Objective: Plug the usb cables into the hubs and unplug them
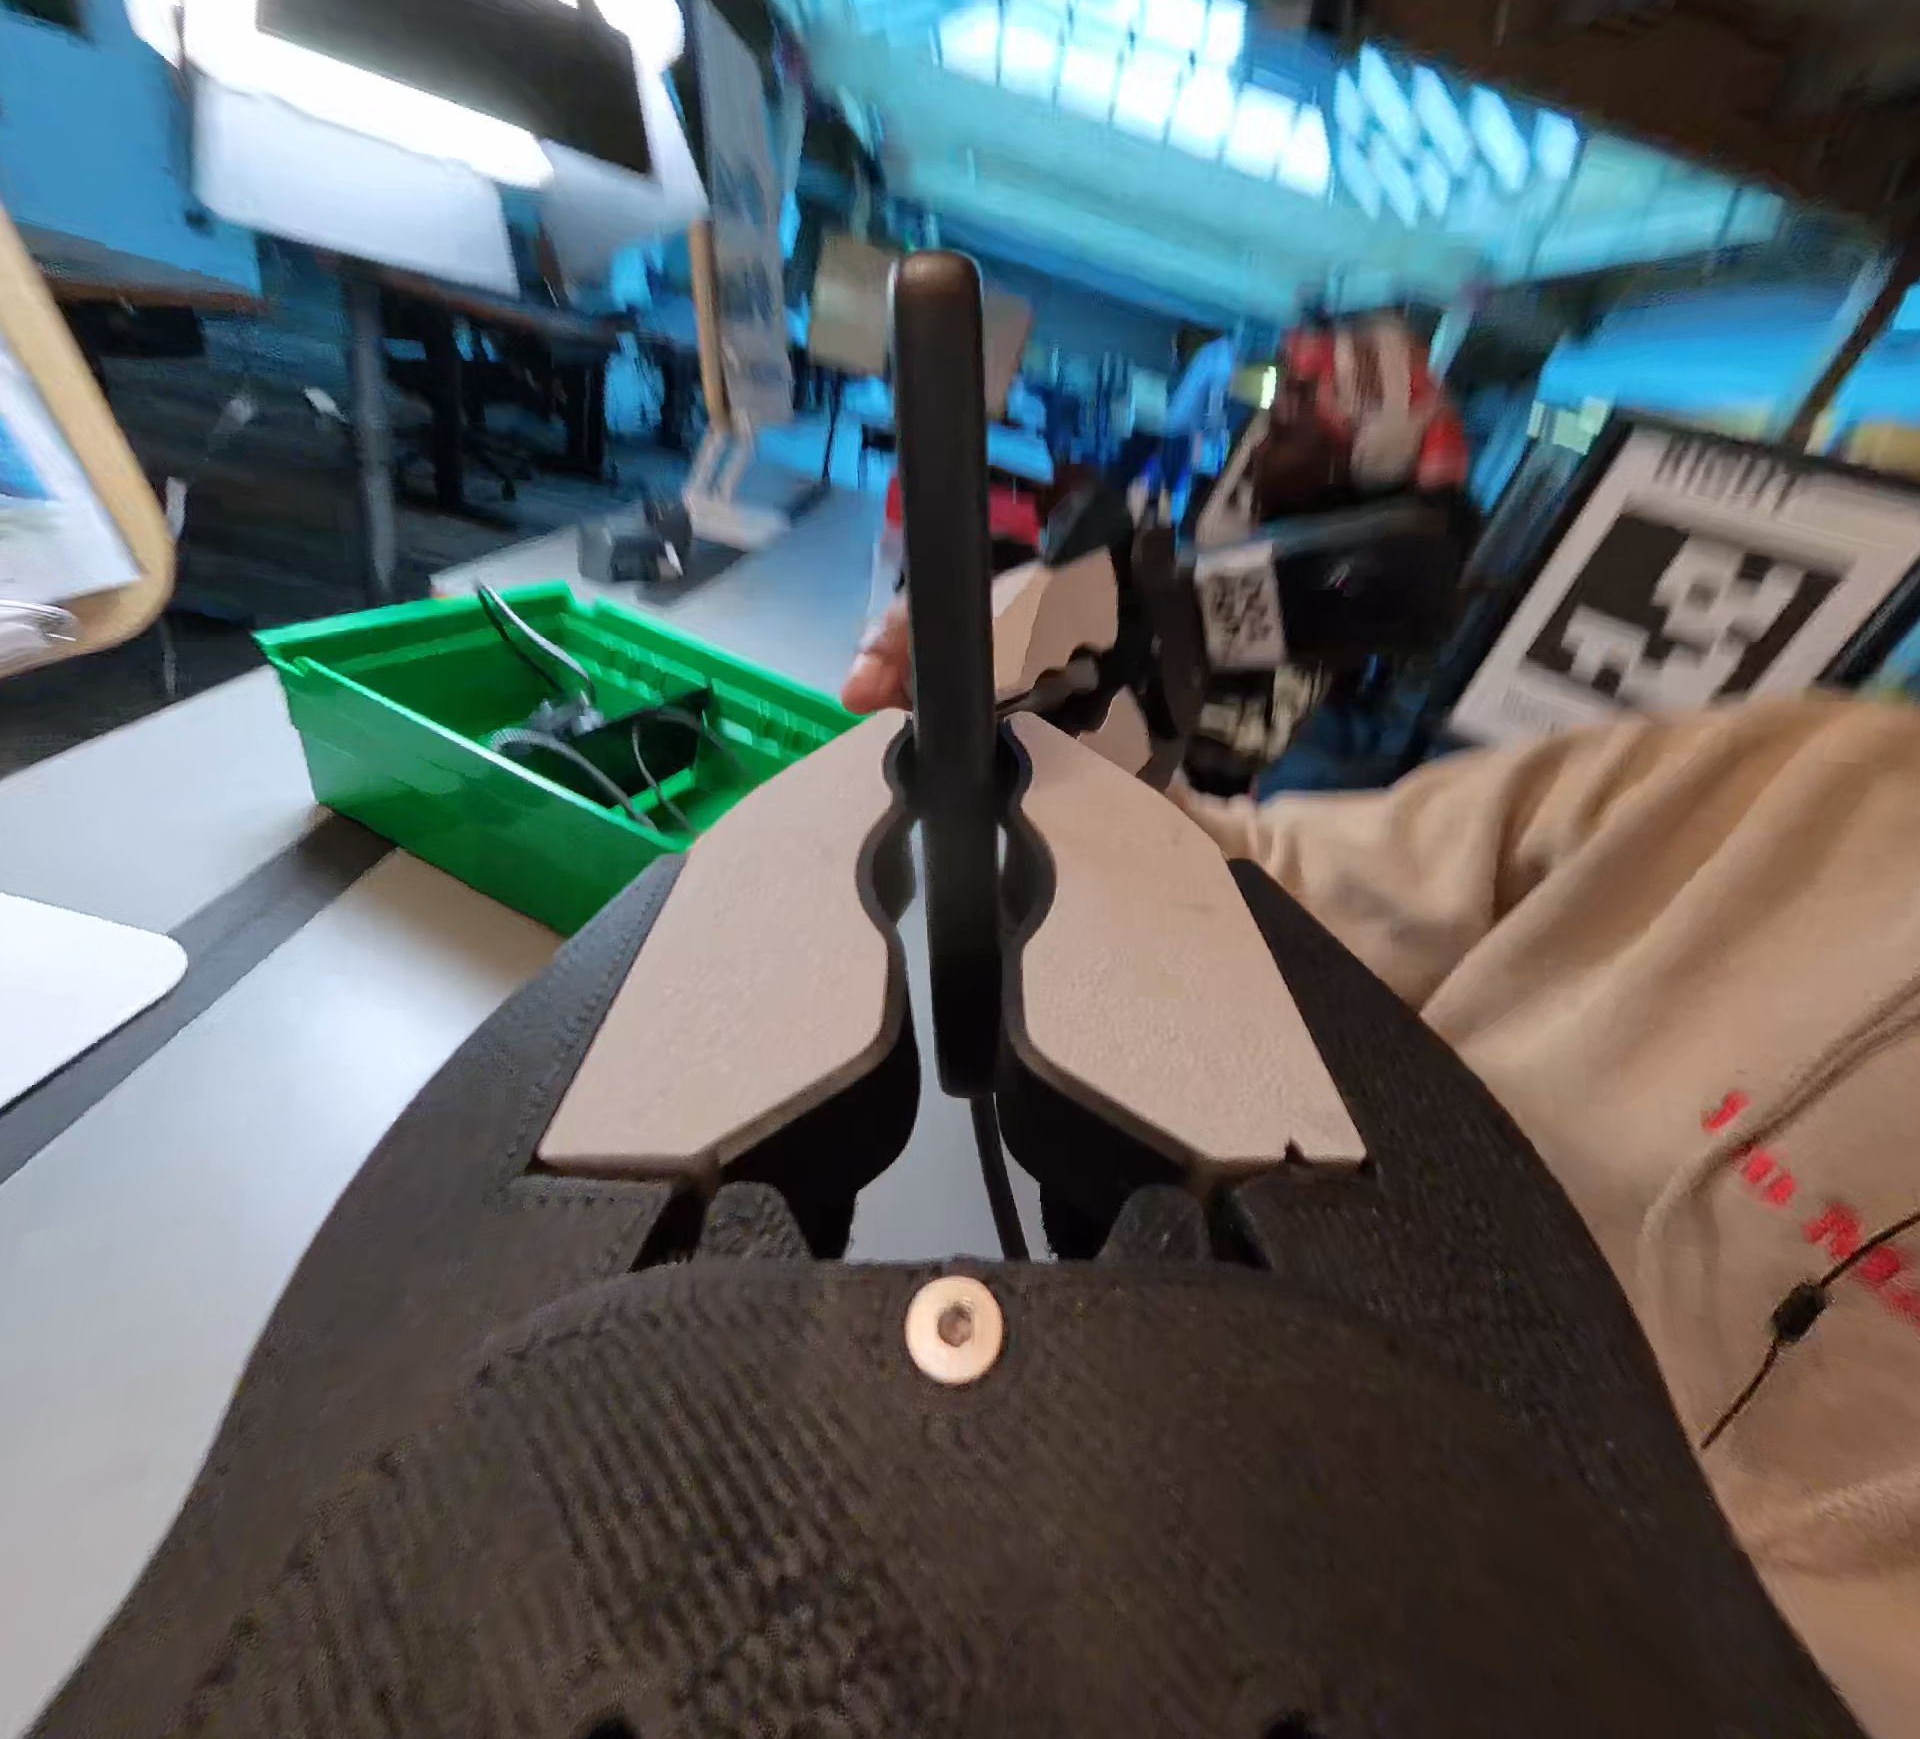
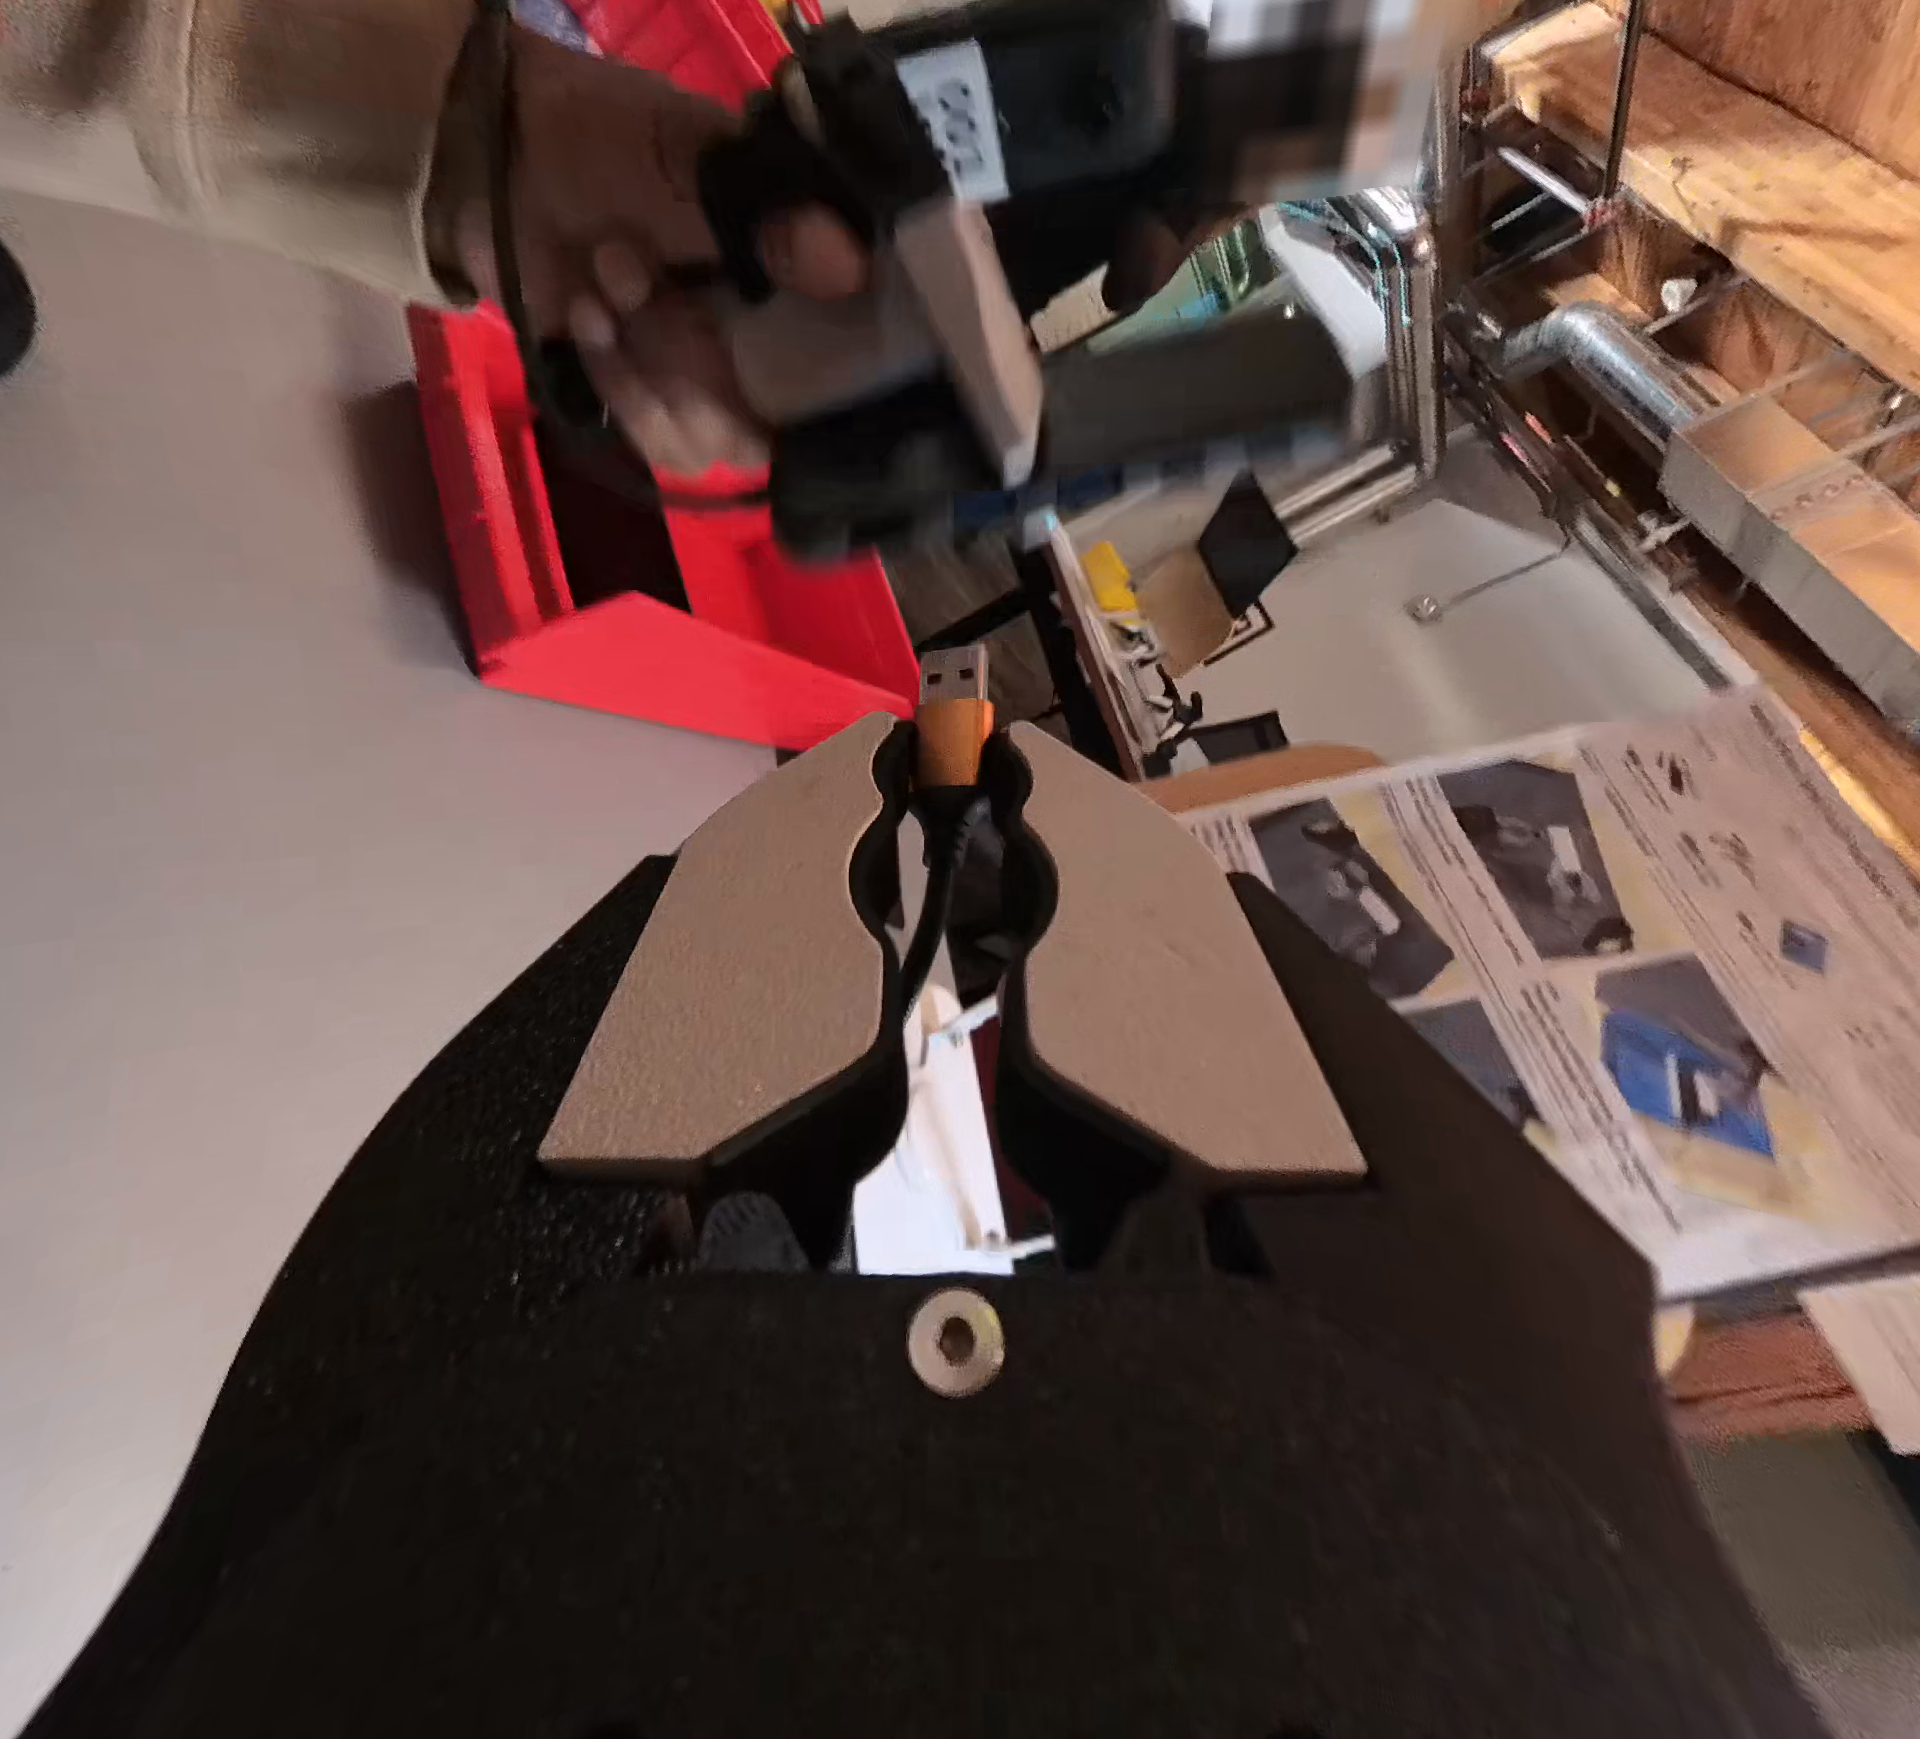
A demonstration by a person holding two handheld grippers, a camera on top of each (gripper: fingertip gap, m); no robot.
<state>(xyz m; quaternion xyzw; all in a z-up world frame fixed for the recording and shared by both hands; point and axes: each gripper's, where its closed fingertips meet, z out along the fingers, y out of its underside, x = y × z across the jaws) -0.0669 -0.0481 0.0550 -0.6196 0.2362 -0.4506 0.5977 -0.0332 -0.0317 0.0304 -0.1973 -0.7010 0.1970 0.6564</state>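
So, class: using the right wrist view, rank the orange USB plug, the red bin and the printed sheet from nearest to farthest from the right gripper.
1. Orange USB plug, clamped between the jaws.
2. Red bin, ahead to the left, and printed sheet, to the right: too close to call.

Bare grey tabletop (image 2: 208,650) lies open left of the right gripper (image 2: 953,739), while the red plastic bin (image 2: 665,661) and the blurred, seemingly near left gripper (image 2: 935,307) crowd the space ahead.
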